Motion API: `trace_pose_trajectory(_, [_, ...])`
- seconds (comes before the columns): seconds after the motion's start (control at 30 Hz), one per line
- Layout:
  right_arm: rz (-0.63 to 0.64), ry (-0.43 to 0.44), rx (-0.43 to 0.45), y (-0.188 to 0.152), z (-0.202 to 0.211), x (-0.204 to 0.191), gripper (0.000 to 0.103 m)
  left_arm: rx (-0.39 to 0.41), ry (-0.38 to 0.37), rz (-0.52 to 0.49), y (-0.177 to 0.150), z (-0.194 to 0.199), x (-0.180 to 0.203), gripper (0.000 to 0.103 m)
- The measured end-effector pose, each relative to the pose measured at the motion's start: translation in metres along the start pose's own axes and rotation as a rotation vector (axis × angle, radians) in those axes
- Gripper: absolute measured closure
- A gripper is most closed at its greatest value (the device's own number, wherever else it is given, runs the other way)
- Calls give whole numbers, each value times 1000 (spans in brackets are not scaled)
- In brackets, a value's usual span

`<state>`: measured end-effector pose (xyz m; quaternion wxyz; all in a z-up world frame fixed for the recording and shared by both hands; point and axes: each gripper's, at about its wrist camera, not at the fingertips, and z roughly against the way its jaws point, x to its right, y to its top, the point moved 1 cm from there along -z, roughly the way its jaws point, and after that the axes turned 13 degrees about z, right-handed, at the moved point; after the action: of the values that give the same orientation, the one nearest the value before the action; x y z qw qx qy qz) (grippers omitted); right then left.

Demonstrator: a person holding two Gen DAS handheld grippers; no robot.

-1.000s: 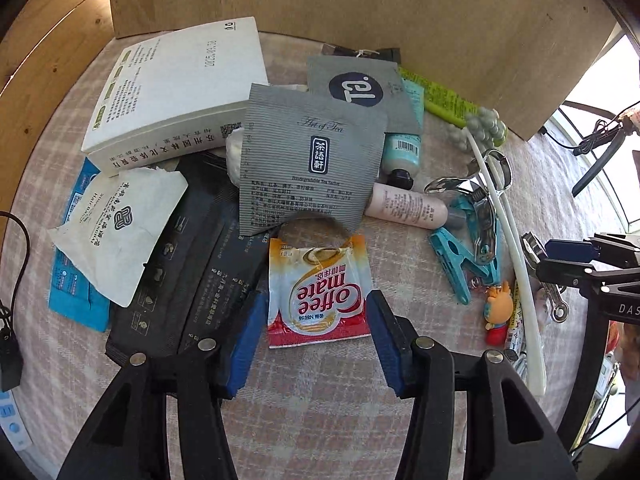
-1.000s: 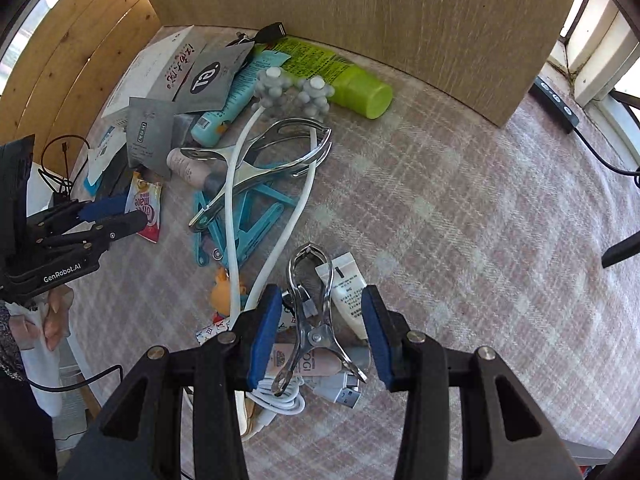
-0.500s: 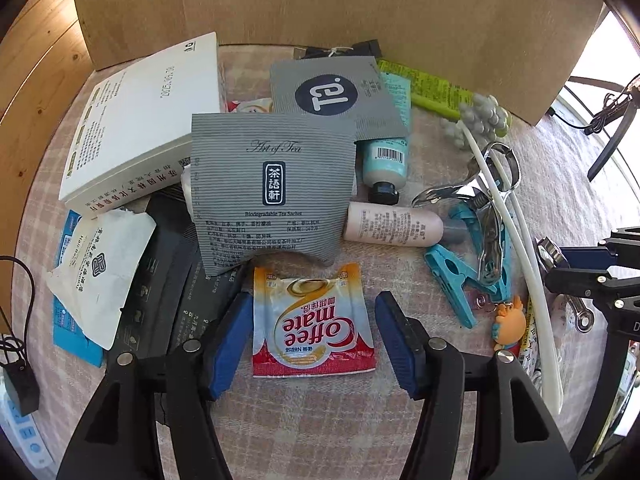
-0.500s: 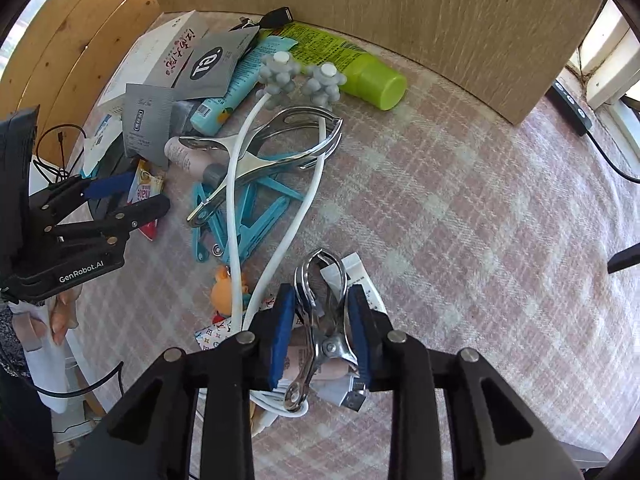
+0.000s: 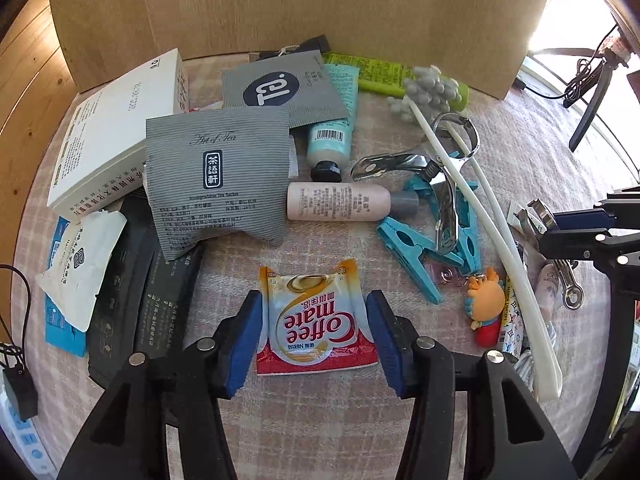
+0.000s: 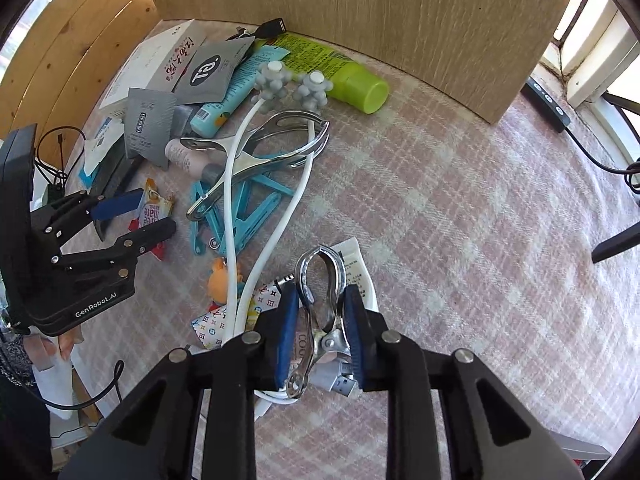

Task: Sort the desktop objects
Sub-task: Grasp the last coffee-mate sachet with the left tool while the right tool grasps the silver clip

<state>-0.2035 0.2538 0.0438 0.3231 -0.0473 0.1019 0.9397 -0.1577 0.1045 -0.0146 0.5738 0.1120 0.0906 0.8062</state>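
In the left wrist view my left gripper [image 5: 314,322] is shut on a red and orange Coffee-mate sachet [image 5: 314,320], its blue pads pressing both side edges. The sachet's top bows upward. In the right wrist view my right gripper [image 6: 320,328] is shut on a small metal clip [image 6: 320,300], which stands between the blue pads above a white tube [image 6: 356,264] and a USB cable [image 6: 340,376]. The left gripper [image 6: 136,216] with the sachet [image 6: 154,212] shows at the left of that view.
A pink plaid cloth [image 6: 460,220] covers the table. Clutter lies left of centre: grey tea sachets [image 5: 218,176], a white box [image 5: 116,132], a pink bottle [image 5: 340,202], teal pegs [image 5: 412,252], a big metal clip [image 6: 256,148], a white massager [image 6: 276,184], a green tube [image 6: 336,72]. A wooden board [image 6: 400,20] stands behind.
My left gripper has closed onto the Coffee-mate sachet and drawn it back from the tea sachet. My right gripper has closed onto the small metal clip.
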Motion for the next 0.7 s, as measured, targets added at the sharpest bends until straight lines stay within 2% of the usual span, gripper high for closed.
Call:
trace_pose_trajectory(0.1, [1,-3,7,-1,2,-2,80,14,-3,-22,1,2,8,66])
trace_pose_trajectory(0.13, [1,-2,11,-1,3,-4,80,8,-5,-20,0,2,8,68])
trace_pose_trajectory(0.23, [-1,-5,25,-7,11,-10,80,-4,-21,-8,-8,6,17,69])
trace_pose_trajectory(0.4, [-23,-5,50,-14,21,-10,80,-3,-60,24,-18,20,10,70])
trace_pose_trajectory(0.53, [-35,-3,72,-22,33,-3,80,18,-74,0,-25,41,22,70])
trace_pose_trajectory(0.63, [-55,2,95,-40,46,12,81,36,-98,-18,-31,54,40,70])
trace_pose_trajectory(0.7, [-66,4,108,-49,53,11,81,45,-120,-45,-22,61,44,70])
